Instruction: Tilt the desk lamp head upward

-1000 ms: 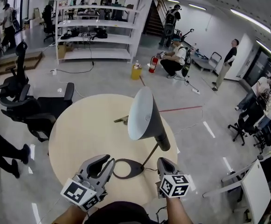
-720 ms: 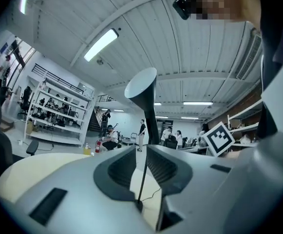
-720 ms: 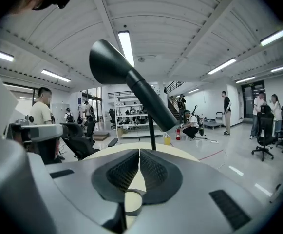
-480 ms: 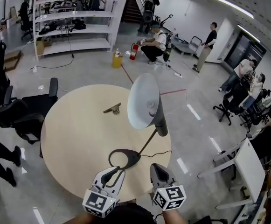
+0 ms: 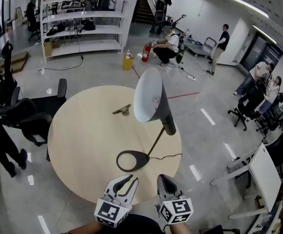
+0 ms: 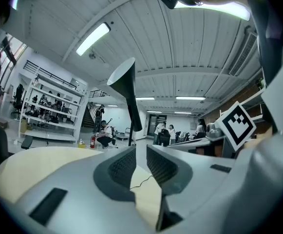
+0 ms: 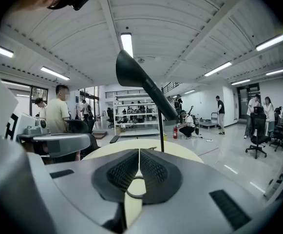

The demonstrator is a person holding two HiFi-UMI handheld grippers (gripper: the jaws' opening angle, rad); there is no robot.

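Held short of the desk lamp head, likely before reaching. Left gripper jaws narrowly parted, right gripper jaws closed, both empty.

Both my claws have drawn back toward me. Left gripper, earlier right beside the lamp base, now sits at the table near edge, well apart from it. Right gripper has pulled away likewise. The two sit closer together.
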